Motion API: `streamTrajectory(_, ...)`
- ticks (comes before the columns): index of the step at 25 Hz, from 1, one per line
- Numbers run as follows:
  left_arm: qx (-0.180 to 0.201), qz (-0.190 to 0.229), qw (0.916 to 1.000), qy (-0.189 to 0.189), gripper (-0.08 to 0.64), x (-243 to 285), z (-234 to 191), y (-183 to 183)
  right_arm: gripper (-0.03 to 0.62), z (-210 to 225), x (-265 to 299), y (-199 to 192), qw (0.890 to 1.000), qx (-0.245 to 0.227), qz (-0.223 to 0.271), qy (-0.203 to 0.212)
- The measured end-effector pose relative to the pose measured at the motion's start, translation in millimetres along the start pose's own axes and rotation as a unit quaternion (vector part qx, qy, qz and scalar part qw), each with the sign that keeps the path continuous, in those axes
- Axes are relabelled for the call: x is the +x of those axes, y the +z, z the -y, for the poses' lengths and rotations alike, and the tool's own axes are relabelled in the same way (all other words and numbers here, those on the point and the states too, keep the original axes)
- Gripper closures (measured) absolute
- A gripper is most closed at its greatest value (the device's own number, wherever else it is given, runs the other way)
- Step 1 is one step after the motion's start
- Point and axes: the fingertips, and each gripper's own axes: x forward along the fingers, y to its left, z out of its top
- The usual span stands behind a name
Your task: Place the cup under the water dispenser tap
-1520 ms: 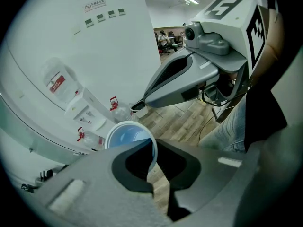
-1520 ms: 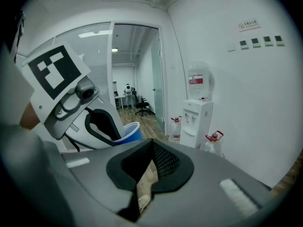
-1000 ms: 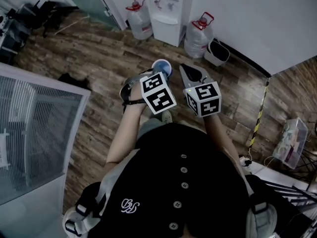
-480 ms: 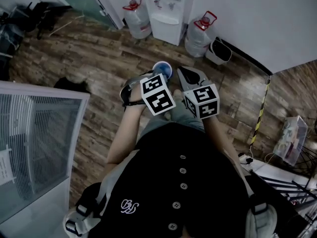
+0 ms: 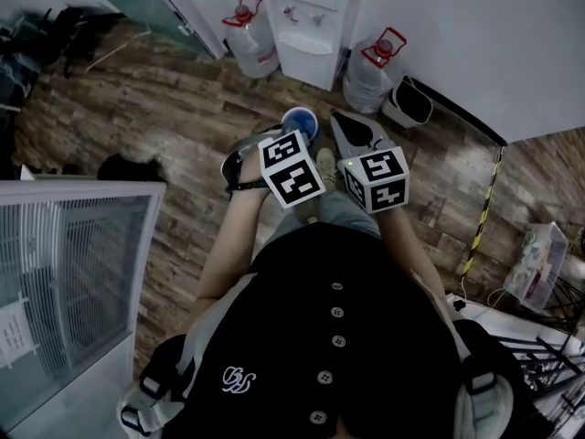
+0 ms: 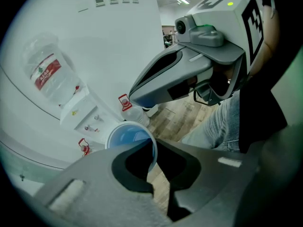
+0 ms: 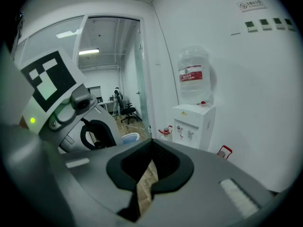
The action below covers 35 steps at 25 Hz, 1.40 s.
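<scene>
1. Head view: the water dispenser [image 5: 309, 27] stands against the wall, its top cut off by the frame edge. You hold the blue cup [image 5: 300, 123] well short of the water dispenser, out over the wooden floor [image 5: 174, 108]. The left gripper [image 5: 289, 139] has its jaws tucked under its own marker cube, so you can't read its grip from here. The right gripper [image 5: 340, 120] points toward the water dispenser, just beside the cup. A water bottle [image 5: 253, 37] flanks the water dispenser on each side.
2. Left gripper view: your left gripper [image 6: 160, 188] has its jaws clamped on the wall of the cup [image 6: 127, 136] at the rim. The cup's lower body is hidden behind the jaw. The water dispenser [image 6: 80, 112] appears tilted beyond the cup, well apart, its taps too small to make out. The right gripper [image 6: 137, 96] hangs above.
3. Right gripper view: your right gripper [image 7: 143, 186] has its jaws drawn together on nothing. Only a sliver of floor shows between them. The water dispenser [image 7: 193, 125] stands ahead, with only the rim of the cup [image 7: 130, 137] peeking out beside the left gripper [image 7: 102, 138].
</scene>
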Motion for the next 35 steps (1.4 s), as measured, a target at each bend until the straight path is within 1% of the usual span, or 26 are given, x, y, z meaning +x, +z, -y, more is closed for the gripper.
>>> streamTrajectory(8,0.003,-0.002,1.0000,0.009,0.546,18.0,-89.3,21.9,0.591,58.5,63.1,44.5,1.000,-0.001,0.007,-0.002)
streamTrajectory(16,0.007,0.000,1.0000,0.005,0.546,39.6,-159.7,49.9,0.591,112.5,111.3,80.9,1.000,-0.008,0.005,-0.005)
streamTrajectory(25,0.009,-0.003,1.0000,0.001,0.546,67.2,-213.6,74.6,0.591,162.0,151.4,101.8,1.000,-0.016,0.003,0.000)
streamTrajectory(30,0.006,-0.004,1.0000,-0.001,0.546,76.9,-231.5,82.8,0.591,176.7,166.3,110.9,1.000,-0.022,0.002,0.008)
streamTrajectory(35,-0.002,-0.008,1.0000,0.002,0.546,81.6,-244.0,84.7,0.591,182.7,175.4,112.3,1.000,-0.025,-0.002,0.017)
